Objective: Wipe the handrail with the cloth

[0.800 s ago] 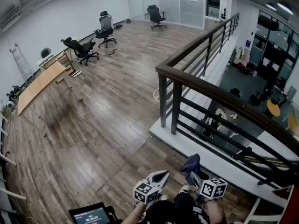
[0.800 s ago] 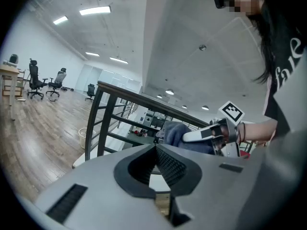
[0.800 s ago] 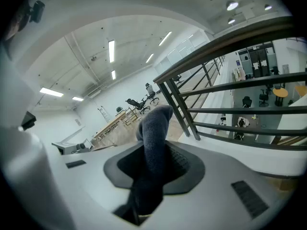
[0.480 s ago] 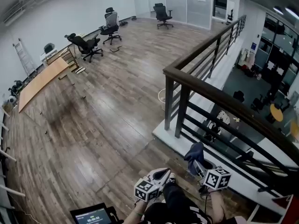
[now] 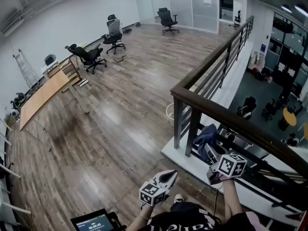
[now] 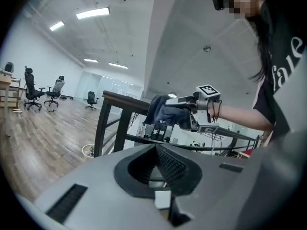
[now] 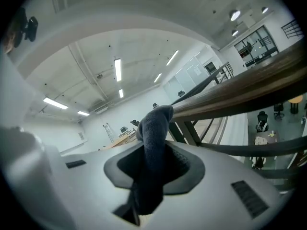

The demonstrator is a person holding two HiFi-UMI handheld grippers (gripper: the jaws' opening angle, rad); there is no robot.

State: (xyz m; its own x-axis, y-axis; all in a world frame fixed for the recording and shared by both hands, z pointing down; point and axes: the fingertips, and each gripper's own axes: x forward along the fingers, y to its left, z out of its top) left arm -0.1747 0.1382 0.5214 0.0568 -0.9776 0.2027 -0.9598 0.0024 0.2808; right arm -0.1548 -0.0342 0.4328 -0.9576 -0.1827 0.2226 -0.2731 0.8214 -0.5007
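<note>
1. Found right gripper clamped on cloth, held just under handrail, near its corner post; contact not confirmed.
2. Noted handrail's long axis running right from that corner, above the cloth; right hand nearer.
3. Found left gripper closed, empty, low, well apart.
4. Recorded cloth raised from near floor since earlier.

Bright, even light here, pouring from long ceiling strips, and a pale sheen rides the wooden floor in the head view. Shadows are faint, soft-edged. Strong fisheye bend: the handrail bows, walls curve, and both gripper views fall away to black corners. Up close the cloth is dark and soft, out of focus, while the far room stays fairly sharp
</note>
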